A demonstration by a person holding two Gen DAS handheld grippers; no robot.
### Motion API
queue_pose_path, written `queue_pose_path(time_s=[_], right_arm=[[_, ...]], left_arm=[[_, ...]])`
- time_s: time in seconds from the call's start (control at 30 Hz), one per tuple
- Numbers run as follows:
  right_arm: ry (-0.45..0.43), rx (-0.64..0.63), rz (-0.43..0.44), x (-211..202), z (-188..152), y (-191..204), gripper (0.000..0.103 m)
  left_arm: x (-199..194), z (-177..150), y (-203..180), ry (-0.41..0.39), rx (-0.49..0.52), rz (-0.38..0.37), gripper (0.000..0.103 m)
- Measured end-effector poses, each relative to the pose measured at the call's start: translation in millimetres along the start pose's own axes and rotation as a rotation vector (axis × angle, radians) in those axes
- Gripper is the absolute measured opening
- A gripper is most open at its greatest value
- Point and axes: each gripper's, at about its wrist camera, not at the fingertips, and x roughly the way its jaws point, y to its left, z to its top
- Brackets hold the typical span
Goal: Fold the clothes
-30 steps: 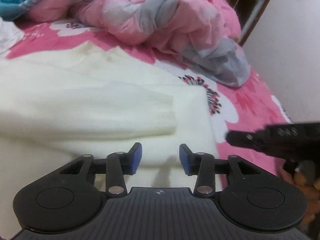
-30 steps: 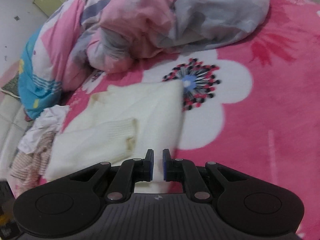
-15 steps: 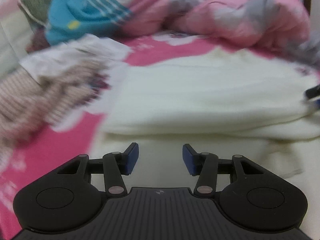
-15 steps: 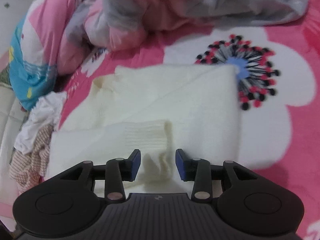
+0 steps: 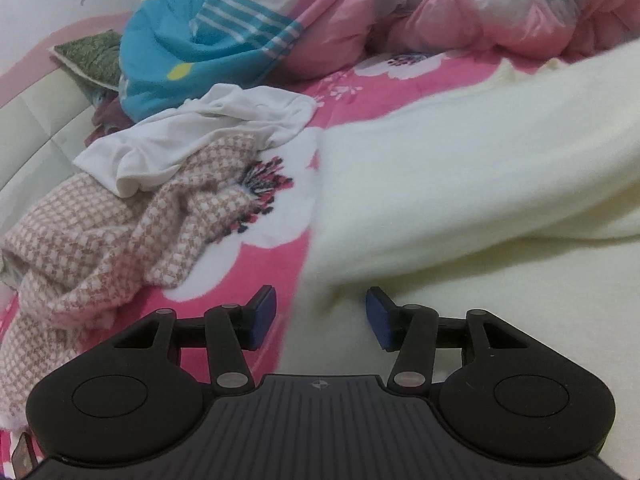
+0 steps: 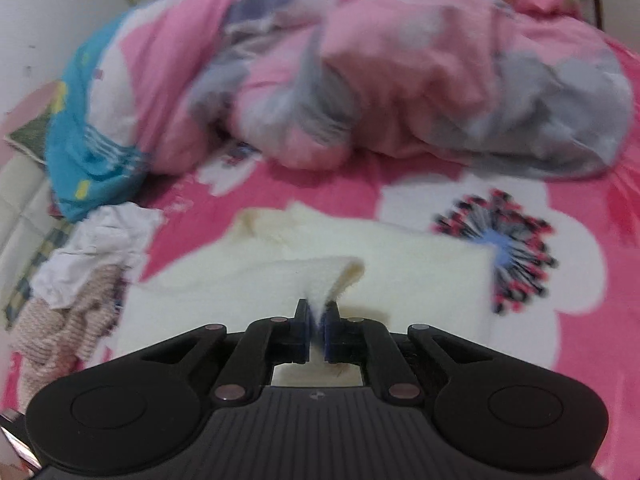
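A cream knitted sweater [image 5: 460, 184] lies partly folded on a pink flowered bed sheet [image 5: 256, 280]; it also shows in the right wrist view [image 6: 420, 280]. My left gripper [image 5: 320, 316] is open and empty, low over the sweater's left edge. My right gripper [image 6: 317, 320] is shut on the cuff of the sweater's sleeve [image 6: 320, 276], which rises from the body of the sweater into the jaws.
A checked beige garment [image 5: 100, 248] and a white garment [image 5: 192, 136] lie crumpled to the left. A blue striped cloth [image 5: 192, 36] and a bunched pink and grey duvet [image 6: 400, 80] lie behind. A green cushion [image 5: 90, 54] leans at the far left.
My right gripper has closed on the sleeve cuff and lifted it. My left gripper has swung left along the sweater to its left edge, staying open.
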Motion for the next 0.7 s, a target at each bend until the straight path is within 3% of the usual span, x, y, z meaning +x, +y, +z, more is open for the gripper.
queue_pose_path(time_s=[0.17, 0.3, 0.47, 0.6, 0.7], right_arm=[[-0.039, 0.0, -0.023, -14.7, -1.4, -1.8, 0.005], [0.023, 0.044, -0.099, 7.1, -11.6, -19.3, 0.005], [-0.023, 0.048, -0.089, -2.2, -16.8, -17.5, 0.005], [0.137, -0.008, -0.176, 33.5, -38.7, -28.1, 0.008], [0.131, -0.045, -0.186, 31.2, -41.2, -23.3, 0.011]], left_arm=[[-0.5, 0.3, 5.7, 0.017, -0.019, -0.01, 0.052], [3.8, -2.1, 4.7, 0.024, -0.008, -0.009, 0.055], [4.1, -1.8, 8.3, 0.034, -0.014, -0.019, 0.057], [6.3, -1.6, 15.5, 0.059, -0.056, -0.041, 0.058], [-0.3, -1.0, 30.2, 0.097, -0.083, -0.078, 0.058]])
